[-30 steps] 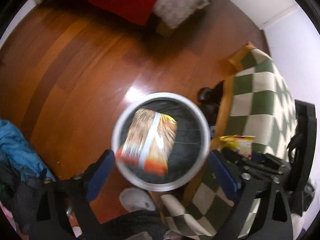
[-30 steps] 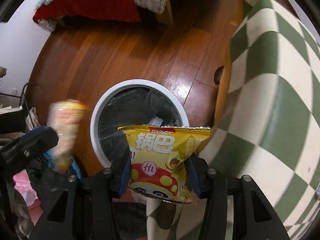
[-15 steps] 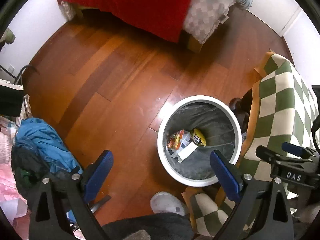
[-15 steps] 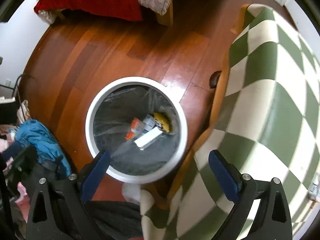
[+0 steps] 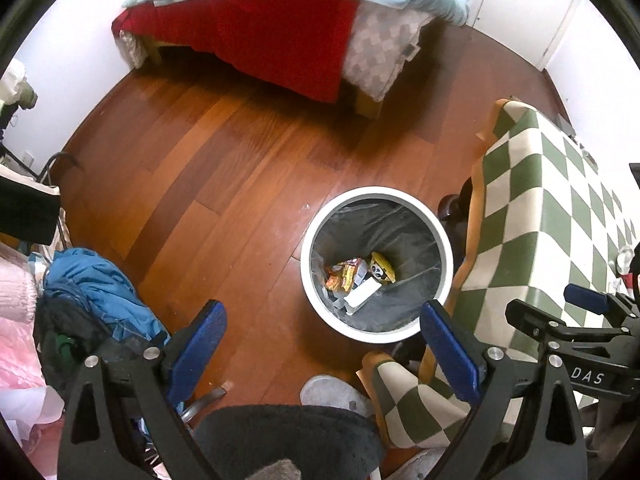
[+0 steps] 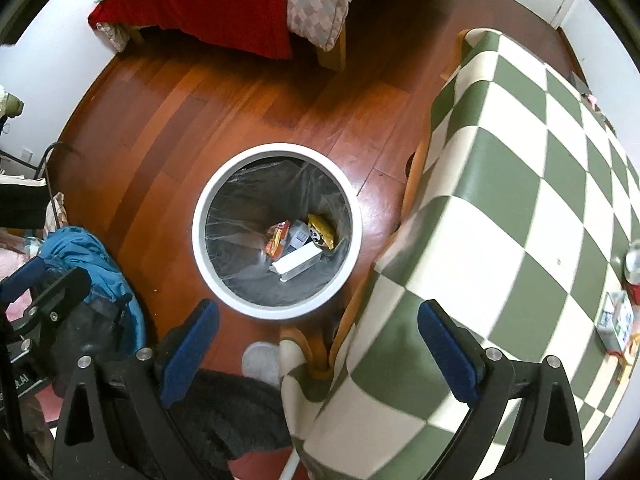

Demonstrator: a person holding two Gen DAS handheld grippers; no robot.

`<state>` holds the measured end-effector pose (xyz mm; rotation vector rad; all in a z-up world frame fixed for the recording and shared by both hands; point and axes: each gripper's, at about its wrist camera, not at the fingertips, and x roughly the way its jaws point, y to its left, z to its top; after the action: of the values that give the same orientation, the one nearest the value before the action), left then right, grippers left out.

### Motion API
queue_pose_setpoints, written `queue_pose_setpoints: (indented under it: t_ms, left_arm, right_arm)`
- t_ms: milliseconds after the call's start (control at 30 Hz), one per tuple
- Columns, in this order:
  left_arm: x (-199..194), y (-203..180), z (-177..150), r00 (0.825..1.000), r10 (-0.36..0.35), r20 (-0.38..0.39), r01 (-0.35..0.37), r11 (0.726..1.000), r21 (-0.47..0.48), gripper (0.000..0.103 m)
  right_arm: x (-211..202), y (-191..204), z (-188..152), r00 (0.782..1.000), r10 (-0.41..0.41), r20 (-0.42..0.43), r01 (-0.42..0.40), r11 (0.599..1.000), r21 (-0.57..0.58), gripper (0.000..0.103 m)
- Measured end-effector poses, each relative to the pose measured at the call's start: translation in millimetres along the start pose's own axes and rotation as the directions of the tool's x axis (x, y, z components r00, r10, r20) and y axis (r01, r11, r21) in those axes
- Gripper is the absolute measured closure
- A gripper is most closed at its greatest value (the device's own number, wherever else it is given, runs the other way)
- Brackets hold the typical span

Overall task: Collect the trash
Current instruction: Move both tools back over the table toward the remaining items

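A white round bin (image 5: pixel 316 280) with a dark liner stands on the wood floor beside the checkered table; it also shows in the right wrist view (image 6: pixel 200 248). Inside lie an orange snack packet (image 5: pixel 344 276), a yellow chip packet (image 5: pixel 382 270) and a white box (image 5: pixel 362 294); the right wrist view shows the orange packet (image 6: pixel 277 238), yellow packet (image 6: pixel 322 230) and white box (image 6: pixel 298 262). My left gripper (image 5: pixel 322 344) is open and empty, high above the bin's near side. My right gripper (image 6: pixel 318 344) is open and empty, above the bin's near rim and the table corner.
A green-and-white checkered table (image 6: pixel 520 200) fills the right, with a small carton (image 6: pixel 616 322) and a bottle (image 6: pixel 634 268) near its right edge. A bed with a red cover (image 5: pixel 280 36) stands at the back. Blue clothes (image 5: pixel 100 292) lie piled at left.
Both packets were let go and fell into the bin. Both grippers opened and rose away from the bin, which now looks smaller.
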<state>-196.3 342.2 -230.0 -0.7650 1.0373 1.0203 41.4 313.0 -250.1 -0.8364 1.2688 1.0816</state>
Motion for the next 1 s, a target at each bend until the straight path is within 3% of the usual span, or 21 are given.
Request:
queue_pose_setpoints:
  t_ms: [233, 433, 633, 733, 867, 1000]
  left_arm:
    - [-46, -7, -13, 0.999, -0.001, 0.052, 0.001, 1.000, 0.007, 0.004]
    - [-96, -20, -21, 0.994, 0.002, 0.112, -0.003, 1.000, 0.005, 0.004]
    - [-135, -61, -21, 0.983, -0.011, 0.182, 0.006, 1.000, 0.028, 0.005]
    - [-141, -99, -15, 0.976, -0.051, 0.209, 0.037, 0.997, 0.072, 0.004]
    - [-122, -167, -8, 0.977, -0.091, 0.194, 0.058, 0.984, 0.171, 0.004]
    - [-79, -251, -7, 0.981, -0.132, 0.139, 0.087, 0.953, 0.290, 0.004]
  right_arm:
    - [-48, -7, -23, 0.997, 0.030, 0.066, -0.031, 0.999, 0.011, 0.003]
    - [-102, -17, -46, 0.983, 0.124, 0.135, -0.126, 0.992, 0.012, 0.003]
    - [-159, -57, -71, 0.934, 0.272, 0.231, -0.296, 0.952, 0.078, 0.003]
    - [-185, -93, -83, 0.914, 0.287, 0.286, -0.334, 0.934, 0.130, 0.003]
    - [-207, -165, -101, 0.913, 0.227, 0.340, -0.317, 0.918, 0.237, 0.003]
    - [-201, -265, -124, 0.943, 0.069, 0.326, -0.201, 0.897, 0.393, 0.003]
